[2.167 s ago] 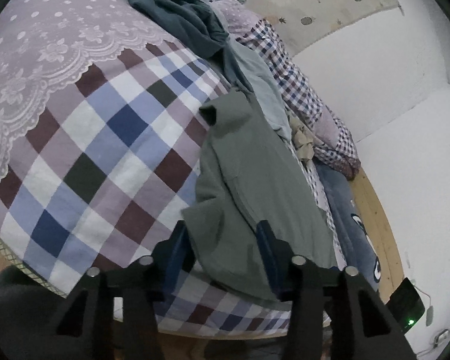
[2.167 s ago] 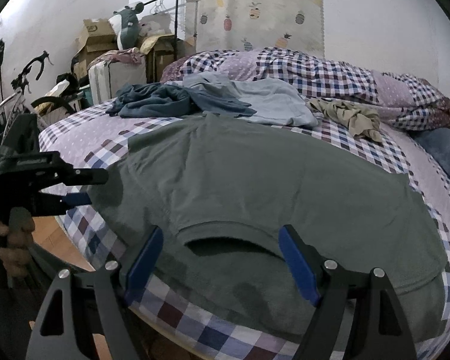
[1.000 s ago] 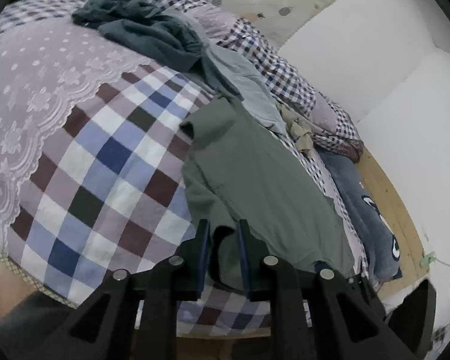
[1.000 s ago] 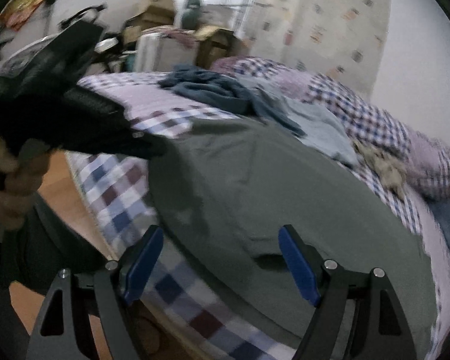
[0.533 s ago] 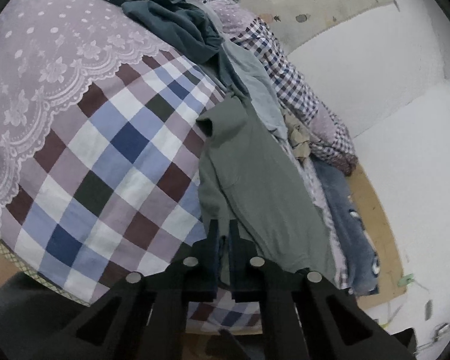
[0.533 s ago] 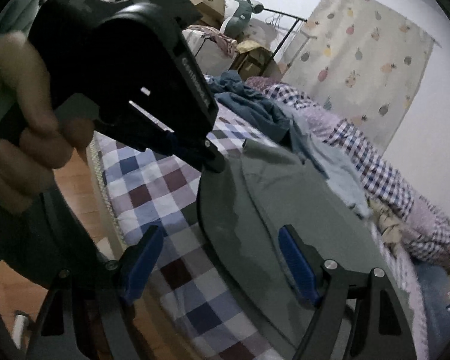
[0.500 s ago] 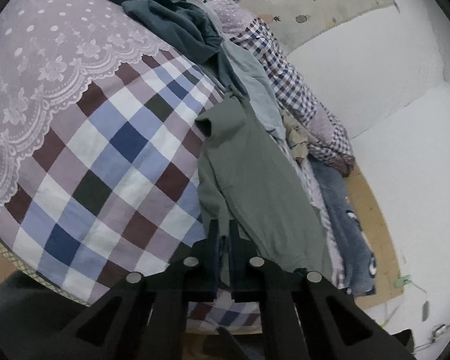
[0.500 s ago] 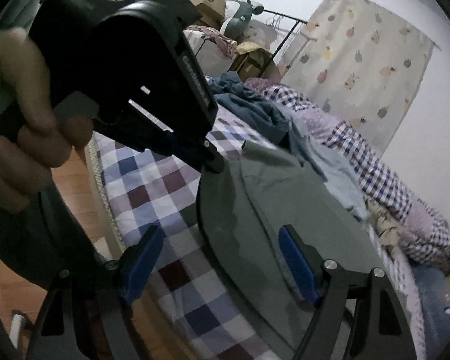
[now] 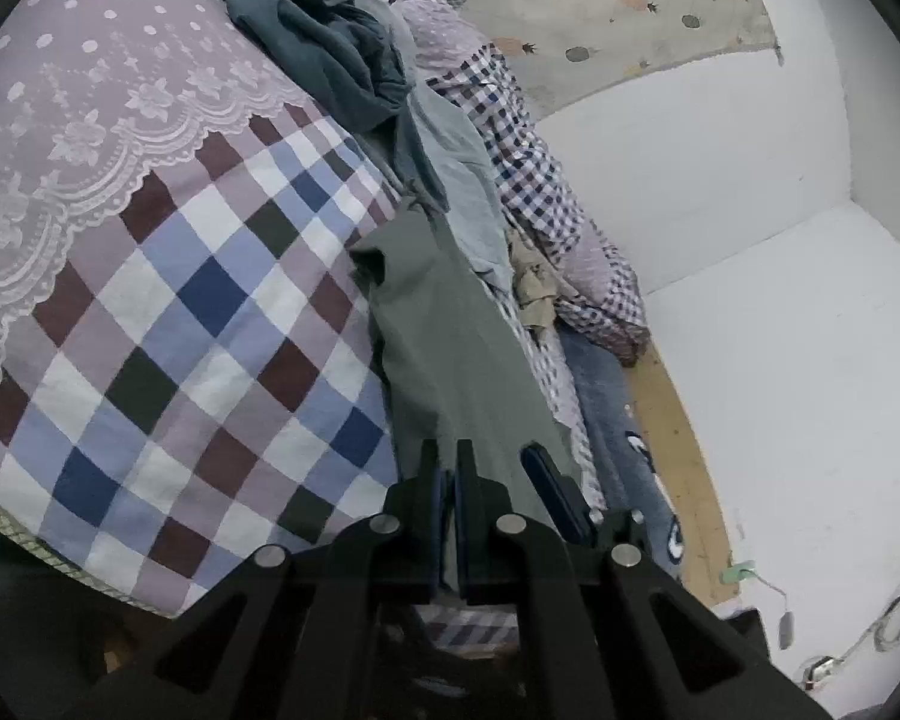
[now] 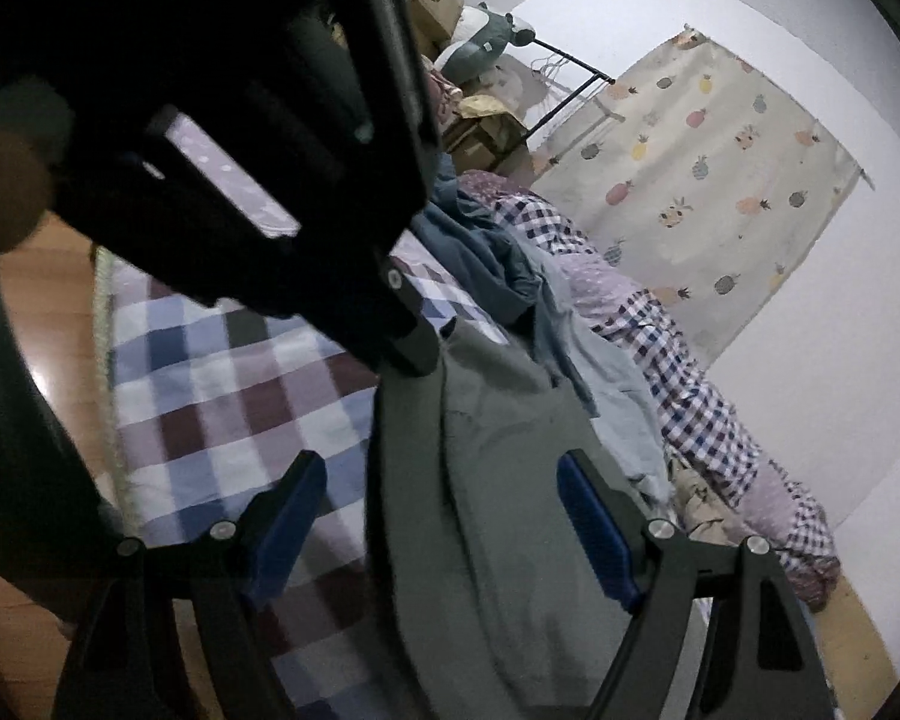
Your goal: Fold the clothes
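The left wrist view shows the left claw (image 9: 447,480) pressed together on the near edge of the green shirt (image 9: 450,348), which lies along the checked bedspread (image 9: 198,312). The right wrist view alone shows the right claw (image 10: 444,516) spread wide above that shirt (image 10: 510,480), holding nothing. There the left device's dark body (image 10: 240,120) blocks the upper left. Dark blue clothes (image 9: 324,54) lie piled farther up the bed.
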Available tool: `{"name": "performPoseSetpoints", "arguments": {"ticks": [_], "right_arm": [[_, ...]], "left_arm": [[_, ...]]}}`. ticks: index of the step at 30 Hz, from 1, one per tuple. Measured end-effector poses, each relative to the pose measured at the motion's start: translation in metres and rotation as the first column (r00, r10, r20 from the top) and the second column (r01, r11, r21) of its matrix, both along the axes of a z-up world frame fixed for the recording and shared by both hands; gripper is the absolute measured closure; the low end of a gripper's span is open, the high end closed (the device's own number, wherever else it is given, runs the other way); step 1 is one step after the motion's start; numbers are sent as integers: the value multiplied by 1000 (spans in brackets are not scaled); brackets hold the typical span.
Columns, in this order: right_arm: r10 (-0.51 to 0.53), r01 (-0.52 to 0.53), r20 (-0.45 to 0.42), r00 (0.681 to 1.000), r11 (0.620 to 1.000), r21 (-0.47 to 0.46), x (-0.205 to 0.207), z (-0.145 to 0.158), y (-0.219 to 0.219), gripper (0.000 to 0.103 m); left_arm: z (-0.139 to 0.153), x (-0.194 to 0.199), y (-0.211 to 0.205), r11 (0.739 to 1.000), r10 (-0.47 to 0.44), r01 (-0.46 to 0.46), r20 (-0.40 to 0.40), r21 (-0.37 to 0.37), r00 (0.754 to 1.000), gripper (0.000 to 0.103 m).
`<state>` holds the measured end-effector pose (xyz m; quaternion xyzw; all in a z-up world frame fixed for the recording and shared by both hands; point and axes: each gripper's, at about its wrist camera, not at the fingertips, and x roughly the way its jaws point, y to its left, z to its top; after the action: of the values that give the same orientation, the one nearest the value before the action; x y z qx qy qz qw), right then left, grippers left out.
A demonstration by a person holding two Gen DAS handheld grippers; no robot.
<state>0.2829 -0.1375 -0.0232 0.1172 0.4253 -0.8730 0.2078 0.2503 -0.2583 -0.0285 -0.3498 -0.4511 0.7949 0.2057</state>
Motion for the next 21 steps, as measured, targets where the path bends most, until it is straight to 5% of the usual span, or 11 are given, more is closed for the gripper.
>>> {"name": "performPoseSetpoints", "arguments": {"ticks": [6,10,15,21], "right_arm": [[-17,17,-14,1000,1000,15,-17,-2,-4,24],[-33,34,-22,999,999,34,-29,-5,-7,47],[-55,56,-24,998,997,49,-40,-7,-15,56],[-65,65,11,998,996,61,-63,-2,-18,96]], "left_arm": [[1,-2,-3,998,-17,18,-12,56,1000,102],[3,-2,-2,997,-26,27,-18,70,1000,102],[2,-1,-4,996,-30,32,-17,80,999,102],[3,-3,-4,997,-28,30,-21,67,999,102]]}}
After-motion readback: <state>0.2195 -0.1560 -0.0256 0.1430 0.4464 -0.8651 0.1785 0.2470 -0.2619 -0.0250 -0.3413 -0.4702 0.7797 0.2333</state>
